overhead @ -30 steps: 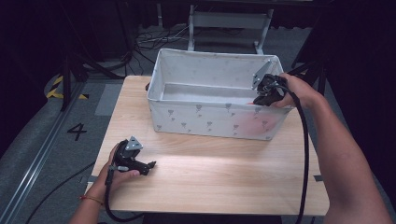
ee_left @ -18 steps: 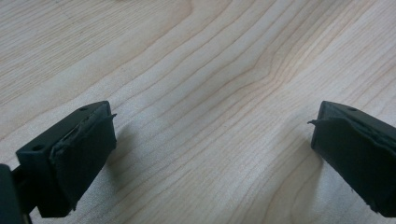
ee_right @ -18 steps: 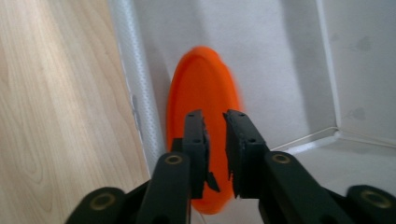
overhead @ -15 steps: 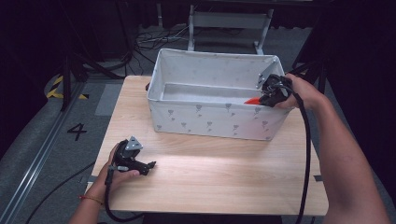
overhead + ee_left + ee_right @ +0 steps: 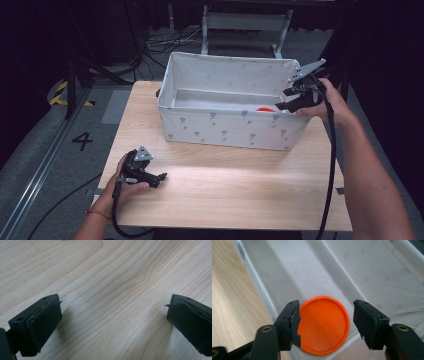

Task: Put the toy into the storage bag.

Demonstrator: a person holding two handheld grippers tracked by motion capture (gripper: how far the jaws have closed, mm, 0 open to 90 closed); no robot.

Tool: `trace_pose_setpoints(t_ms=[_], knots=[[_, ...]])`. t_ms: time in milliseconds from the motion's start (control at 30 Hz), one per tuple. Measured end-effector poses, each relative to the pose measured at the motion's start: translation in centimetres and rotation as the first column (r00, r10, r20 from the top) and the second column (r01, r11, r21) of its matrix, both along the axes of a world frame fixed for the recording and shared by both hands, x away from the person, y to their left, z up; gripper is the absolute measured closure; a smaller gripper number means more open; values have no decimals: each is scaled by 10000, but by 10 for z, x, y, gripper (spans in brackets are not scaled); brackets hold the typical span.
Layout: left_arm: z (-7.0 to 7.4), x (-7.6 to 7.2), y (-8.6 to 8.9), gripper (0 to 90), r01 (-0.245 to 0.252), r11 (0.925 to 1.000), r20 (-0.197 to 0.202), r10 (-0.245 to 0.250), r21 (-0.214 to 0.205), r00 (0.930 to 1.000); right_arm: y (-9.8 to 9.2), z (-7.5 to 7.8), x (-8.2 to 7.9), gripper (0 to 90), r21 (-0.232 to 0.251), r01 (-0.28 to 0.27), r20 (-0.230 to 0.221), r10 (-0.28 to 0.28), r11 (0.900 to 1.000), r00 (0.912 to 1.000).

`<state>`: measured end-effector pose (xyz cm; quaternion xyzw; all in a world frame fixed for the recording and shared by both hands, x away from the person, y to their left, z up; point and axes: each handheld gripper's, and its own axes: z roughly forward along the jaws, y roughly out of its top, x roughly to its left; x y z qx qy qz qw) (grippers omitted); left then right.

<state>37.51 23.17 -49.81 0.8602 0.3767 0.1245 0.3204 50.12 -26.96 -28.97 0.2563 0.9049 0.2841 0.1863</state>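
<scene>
An orange round disc (image 5: 324, 325) lies flat on the floor of the white fabric bin (image 5: 220, 127), near its right end; a sliver of the disc (image 5: 265, 108) peeks over the bin's front wall in the high view. My right gripper (image 5: 286, 100) hovers over the bin's right rim, open; in the right gripper view its jaws stand on either side of the disc below, apart from it. My left gripper (image 5: 161, 177) rests low over the wooden table (image 5: 240, 185) at the front left, open, with bare wood between its jaws.
The bin stands across the back half of the table. Cables (image 5: 330, 165) trail from both grippers along the person's forearms. Dark floor, a metal frame (image 5: 245, 22) and cords lie beyond the table's far edge.
The right gripper has lifted up and back from inside the bin to above its right rim. The orange disc now lies on the bin's floor. The left gripper has stayed put.
</scene>
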Motion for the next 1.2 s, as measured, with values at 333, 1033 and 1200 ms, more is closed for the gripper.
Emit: trace_pose_setpoints(t_ms=[333,1033,1200], knots=[[0,0,0,2,47,10000,-4,-47,-14,10000,-6,5,-23,268,1131,955,1054,-1076,9890,9886],[0,-4,3,5,-156,9999,21,156,9,9999,-30,11,-88,238,1624,1493,1900,-1794,9754,9653],[0,-5,3,5,-260,9997,14,260,6,9997,-35,4,-100,222,1377,1622,2071,-1885,9771,9600]])
